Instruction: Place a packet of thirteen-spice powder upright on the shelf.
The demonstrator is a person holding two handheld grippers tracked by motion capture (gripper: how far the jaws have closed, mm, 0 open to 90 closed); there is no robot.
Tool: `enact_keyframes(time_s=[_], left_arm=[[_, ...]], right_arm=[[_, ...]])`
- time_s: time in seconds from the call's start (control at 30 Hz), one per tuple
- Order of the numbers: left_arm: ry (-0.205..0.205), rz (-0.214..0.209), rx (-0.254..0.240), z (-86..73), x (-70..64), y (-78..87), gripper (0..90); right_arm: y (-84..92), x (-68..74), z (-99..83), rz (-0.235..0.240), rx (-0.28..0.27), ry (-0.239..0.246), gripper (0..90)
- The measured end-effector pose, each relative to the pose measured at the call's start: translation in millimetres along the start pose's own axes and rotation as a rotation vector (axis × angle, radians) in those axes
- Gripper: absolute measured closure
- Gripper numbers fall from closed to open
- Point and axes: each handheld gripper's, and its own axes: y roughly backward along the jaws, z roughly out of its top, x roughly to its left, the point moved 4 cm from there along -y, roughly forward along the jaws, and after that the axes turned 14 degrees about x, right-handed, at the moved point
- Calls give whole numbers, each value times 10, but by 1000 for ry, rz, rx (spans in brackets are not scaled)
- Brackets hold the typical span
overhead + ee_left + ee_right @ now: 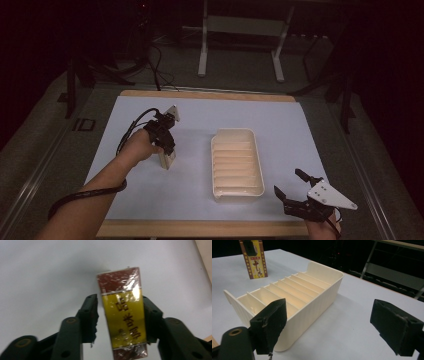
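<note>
Left gripper [120,315] clamping box [123,312], left of tray [237,162]; right gripper [337,325] gaping wide, holding nothing, near tray's right corner.

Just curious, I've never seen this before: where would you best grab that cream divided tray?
Probably the cream tray by one long side wall, near the rim, tongs coming from above. The wall is thin and upright, so one jaw fits inside a slot and one outside.

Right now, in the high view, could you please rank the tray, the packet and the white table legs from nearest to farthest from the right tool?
1. Tray: just left of the right tool, mid-table.
2. Packet: farther left, gripped in the left tool.
3. White table legs: on the floor beyond the table's far edge.
</note>
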Motion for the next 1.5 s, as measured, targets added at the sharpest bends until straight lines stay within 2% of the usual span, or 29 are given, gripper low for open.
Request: enact_keyframes(time_s=[0.07, 0.2, 0.3, 0.33, 0.37, 0.43, 0.5, 0.57, 0.6, 0.8, 0.83, 0.87, 0.9, 0.97, 1.07, 1.2, 1.5], left_arm=[[-3, 7, 9, 5, 20, 1, 614], [-41, 34, 28, 16, 27, 7, 673], [-84, 22, 45, 27, 13, 18, 679], [-84, 22, 45, 27, 13, 18, 679], [-122, -18, 39, 28, -9, 31, 680], [-159, -44, 36, 26, -45, 51, 680], [-236, -21, 33, 16, -100, 63, 680], [-294, 9, 40, 6, -140, 80, 680], [-326, 10, 35, -7, -166, 85, 680], [-404, 37, 25, -45, -214, 141, 681], [-417, 31, 21, -52, -222, 156, 681], [-417, 31, 21, -52, -222, 156, 681], [-448, 33, 6, -68, -233, 184, 681], [-477, 37, -6, -78, -244, 213, 681], [-510, 37, -20, -86, -260, 264, 681], [-532, 43, -21, -84, -289, 329, 681], [-601, 55, -55, -81, -384, 500, 681]], right_arm=[[1, 1, 0, -1, -1, 0, 139], [-1, -1, 0, -2, 1, 2, 139], [-3, -3, -1, -1, 3, 1, 139], [-5, -3, -1, -2, 4, 1, 139], [-6, -2, -2, -2, 4, 1, 139], [-4, -1, -1, -2, 4, 1, 139], [-4, -1, -2, -2, 4, 1, 139], [-3, -1, -2, -2, 3, 1, 139], [-4, -3, -2, -2, 2, 2, 139], [-4, -5, -3, -2, 3, -1, 139], [-4, -6, -3, -1, 2, -1, 139], [-4, -6, -3, -1, 2, -1, 139], [-5, -6, -3, -1, 3, -1, 139], [-6, -6, -3, 1, 4, -4, 139], [-8, -7, -2, 1, 3, -3, 139], [-7, -5, -2, 1, 3, -3, 139], [-11, -4, -4, 7, 6, -5, 139]])
